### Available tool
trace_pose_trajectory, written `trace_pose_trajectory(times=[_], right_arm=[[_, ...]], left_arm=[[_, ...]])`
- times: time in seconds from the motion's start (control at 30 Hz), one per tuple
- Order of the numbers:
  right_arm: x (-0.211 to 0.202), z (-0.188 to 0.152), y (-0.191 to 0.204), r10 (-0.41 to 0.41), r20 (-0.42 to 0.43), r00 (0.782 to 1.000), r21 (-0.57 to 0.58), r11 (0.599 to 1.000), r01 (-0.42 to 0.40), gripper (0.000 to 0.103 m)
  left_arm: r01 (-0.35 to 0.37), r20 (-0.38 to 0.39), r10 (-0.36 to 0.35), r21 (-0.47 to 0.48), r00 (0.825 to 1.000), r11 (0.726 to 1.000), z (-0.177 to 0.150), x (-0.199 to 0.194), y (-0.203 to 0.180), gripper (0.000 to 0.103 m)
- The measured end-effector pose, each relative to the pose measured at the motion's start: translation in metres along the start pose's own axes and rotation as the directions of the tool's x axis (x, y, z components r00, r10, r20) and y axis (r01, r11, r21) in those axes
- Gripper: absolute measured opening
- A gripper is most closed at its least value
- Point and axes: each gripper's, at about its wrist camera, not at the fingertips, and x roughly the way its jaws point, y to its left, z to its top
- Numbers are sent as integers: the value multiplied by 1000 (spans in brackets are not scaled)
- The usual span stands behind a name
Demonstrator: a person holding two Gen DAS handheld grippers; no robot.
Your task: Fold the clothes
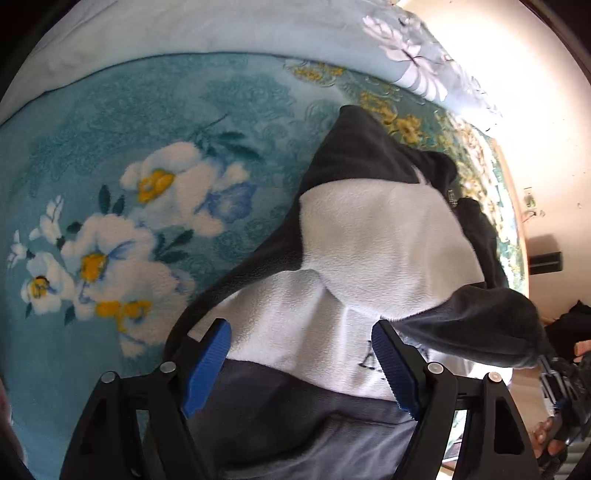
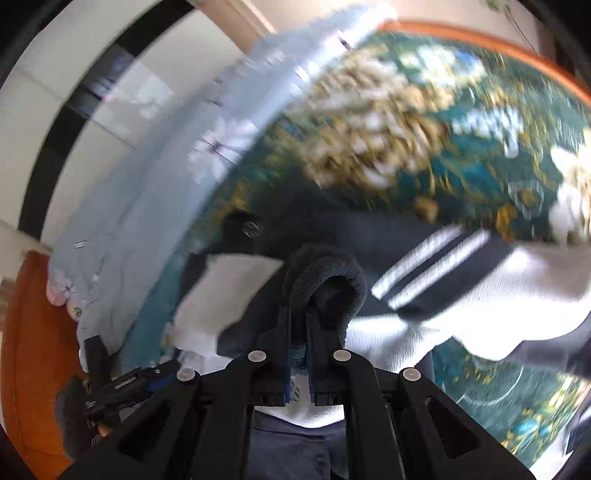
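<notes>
A fleece jacket (image 1: 373,236), white in the body with dark navy sleeves and hem, lies on a floral blanket. My left gripper (image 1: 301,338) hovers over its white lower part, open, blue pads wide apart with nothing between them. In the right wrist view the jacket (image 2: 480,291) shows a dark sleeve with two white stripes. My right gripper (image 2: 300,317) is shut on a dark fleece cuff (image 2: 325,280), which loops up over the fingertips. The same cuff (image 1: 491,328) and the right gripper appear at the right of the left wrist view. The right wrist view is motion-blurred.
A teal blanket with white and yellow flowers (image 1: 110,229) covers the bed. A pale blue flowered sheet (image 1: 221,29) lies beyond it, then a bright wall (image 1: 517,92). An orange bed frame (image 2: 29,350) runs along the edge. A hand (image 1: 550,439) holds the other gripper.
</notes>
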Motion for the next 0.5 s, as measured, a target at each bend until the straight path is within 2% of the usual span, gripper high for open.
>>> trace_pose_trajectory(times=[0.07, 0.1, 0.17, 0.2, 0.27, 0.33, 0.37, 0.43, 0.47, 0.5], right_arm=[[1, -7, -12, -20, 1, 1000, 7, 1000, 20, 7], [13, -13, -25, -50, -44, 998, 37, 998, 52, 7], [44, -26, -55, -116, -167, 979, 104, 985, 134, 7], [53, -34, -69, -110, -200, 974, 147, 979, 141, 7], [52, -44, -83, -53, -179, 982, 224, 970, 93, 9], [46, -46, -86, -18, -157, 987, 251, 966, 57, 11], [42, -46, -87, -17, -146, 989, 250, 967, 53, 15], [28, -51, -91, -22, -97, 995, 272, 961, 48, 26], [21, -54, -94, -26, -70, 997, 286, 957, 45, 39], [16, -60, -105, -33, -50, 998, 332, 942, 48, 44]], left_arm=[[1, -7, -1, 10, 1000, 1000, -1, 0, -3, 81], [4, -14, -3, 10, 1000, 1000, -2, 1, -4, 81], [9, -29, -8, 9, 1000, 1000, -3, 4, -6, 81], [11, -36, -11, 9, 999, 1000, -4, 5, -8, 81], [16, -50, -16, 8, 999, 1000, -6, 8, -10, 81], [2, -56, -1, 6, 998, 1000, -6, 8, -8, 81], [-7, -59, 8, 6, 998, 1000, -7, 9, -7, 81], [-5, -64, 5, -7, 998, 1000, -9, 8, -3, 81], [0, -65, -1, -14, 998, 1000, -10, 7, -2, 81], [3, -64, -4, -16, 998, 1000, -11, 7, -2, 81]])
